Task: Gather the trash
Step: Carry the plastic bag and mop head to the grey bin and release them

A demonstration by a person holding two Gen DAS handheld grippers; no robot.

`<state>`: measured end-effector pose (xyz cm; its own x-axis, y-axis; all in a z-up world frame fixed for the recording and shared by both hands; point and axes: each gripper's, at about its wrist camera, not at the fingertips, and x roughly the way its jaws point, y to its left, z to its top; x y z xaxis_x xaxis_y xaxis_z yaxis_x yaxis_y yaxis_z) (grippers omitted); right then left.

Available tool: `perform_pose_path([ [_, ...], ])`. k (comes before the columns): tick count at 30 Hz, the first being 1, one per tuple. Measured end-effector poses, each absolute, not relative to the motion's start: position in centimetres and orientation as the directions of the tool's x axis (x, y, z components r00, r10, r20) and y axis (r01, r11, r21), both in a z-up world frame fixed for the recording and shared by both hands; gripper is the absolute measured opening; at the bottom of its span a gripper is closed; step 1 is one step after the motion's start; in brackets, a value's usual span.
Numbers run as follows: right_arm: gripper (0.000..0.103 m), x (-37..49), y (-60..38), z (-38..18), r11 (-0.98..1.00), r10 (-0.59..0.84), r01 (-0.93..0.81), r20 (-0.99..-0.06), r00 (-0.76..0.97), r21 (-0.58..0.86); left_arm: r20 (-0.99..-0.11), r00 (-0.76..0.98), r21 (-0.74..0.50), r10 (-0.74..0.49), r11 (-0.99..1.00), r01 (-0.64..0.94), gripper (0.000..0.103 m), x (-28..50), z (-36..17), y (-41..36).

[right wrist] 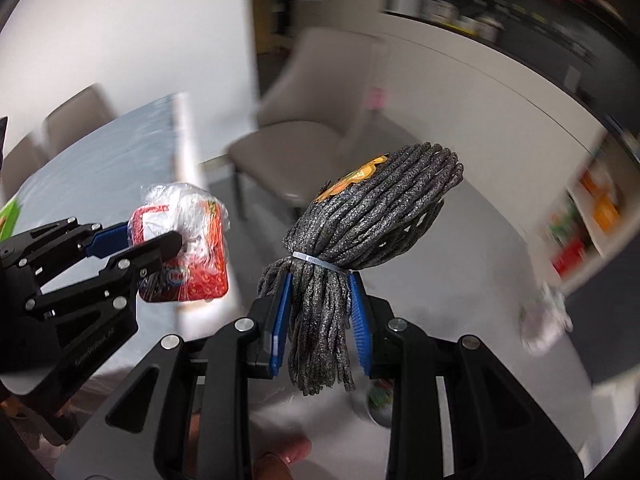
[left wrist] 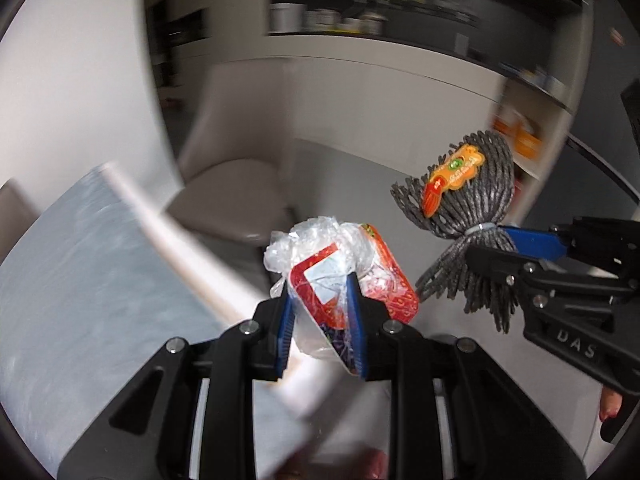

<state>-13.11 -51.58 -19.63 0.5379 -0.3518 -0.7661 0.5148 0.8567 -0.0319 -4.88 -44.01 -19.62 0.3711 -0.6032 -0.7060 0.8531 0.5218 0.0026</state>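
Room blurred, desk (left wrist: 80, 264) and chair (right wrist: 296, 152) behind: left hand-held gripper (left wrist: 320, 312) clamped a wrapper (left wrist: 344, 276), right hand-held gripper (right wrist: 320, 312) a mop head (right wrist: 360, 232), both aloft; no bin visible, disposal pending.

Left gripper (left wrist: 320, 308): matte black linkage arms with triangular cut-outs, round silver screw heads at the pivots, two blue ribbed pads (left wrist: 354, 320) lining the finger tips

Right gripper (right wrist: 320, 312): same build, black arms, silver screws, blue ribbed pads (right wrist: 358, 320); seen side-on from the left wrist camera, its black body carries raised pale letters "DAS"

Faint embossed lettering also runs along the left gripper's body in the right wrist view, too blurred to read
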Motion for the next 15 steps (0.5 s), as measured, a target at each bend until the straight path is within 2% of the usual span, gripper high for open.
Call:
perform_pose_path([
  [6, 0.027, -21.3, -56.0, -21.7, 0.711, -0.434, 0.703, -0.783, 0.445, 0.006, -0.736, 0.223, 0.019, -0.639, 0.311, 0.950, 0.025, -10.4, -21.7, -50.2],
  [12, 0.027, -27.3, -58.6, -25.4, 0.559, -0.465, 0.828, -0.815, 0.347, 0.033, -0.782, 0.092, 0.021, -0.616, 0.122, 0.992, 0.025, -14.7, -25.4, -56.5],
  [15, 0.027, -29.7, -60.3, -28.3, 0.480, -0.463, 0.876, -0.832, 0.304, 0.053, -0.807, 0.035, 0.019, -0.590, 0.034, 0.999, 0.025, -16.9, -28.9, -59.5],
])
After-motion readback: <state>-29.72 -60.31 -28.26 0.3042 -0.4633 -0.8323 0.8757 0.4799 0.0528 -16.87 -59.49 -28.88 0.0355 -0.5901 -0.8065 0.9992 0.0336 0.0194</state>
